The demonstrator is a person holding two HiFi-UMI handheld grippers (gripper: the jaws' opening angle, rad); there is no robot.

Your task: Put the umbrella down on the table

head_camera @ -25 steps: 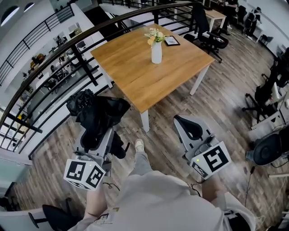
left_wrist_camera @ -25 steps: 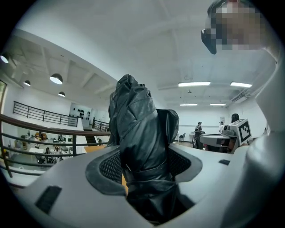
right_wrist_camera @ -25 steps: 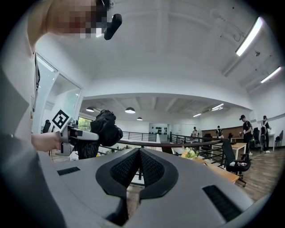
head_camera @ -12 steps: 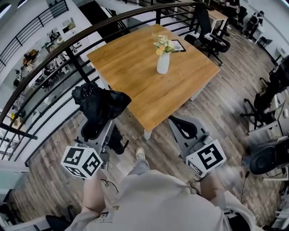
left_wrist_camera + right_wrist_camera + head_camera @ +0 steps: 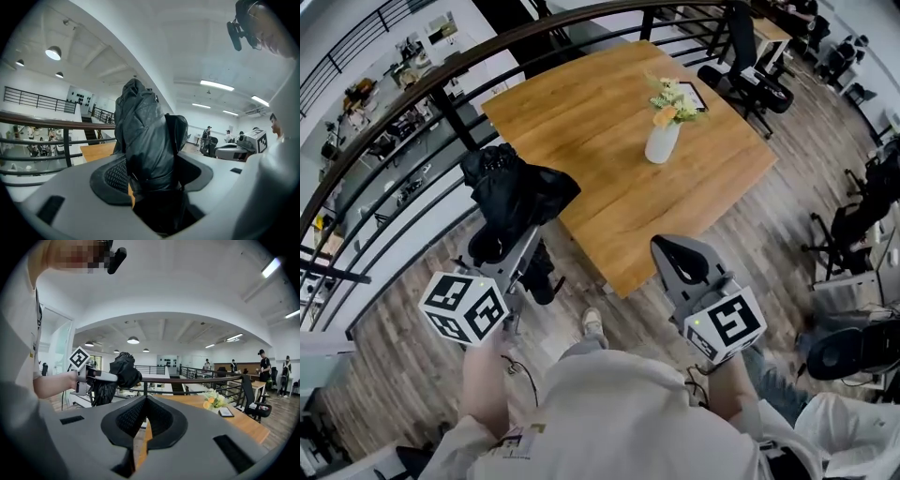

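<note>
Head view has your left gripper (image 5: 499,246) with its fingers clamped on the bundled black umbrella (image 5: 523,192). You're holding it up in the air by the table's (image 5: 581,112) left edge, not resting on it. Your right gripper (image 5: 680,255) is by the near edge, fingers together on nothing. A vase (image 5: 661,142) stands mid-table.

The umbrella (image 5: 520,197) is crumpled black cloth with a faint sheen. The table (image 5: 581,112) is smooth matt wood. The vase (image 5: 660,142) looks glossy white. The left gripper (image 5: 508,246) and right gripper (image 5: 680,255) are matt grey plastic with rough black pads (image 5: 133,420).
</note>
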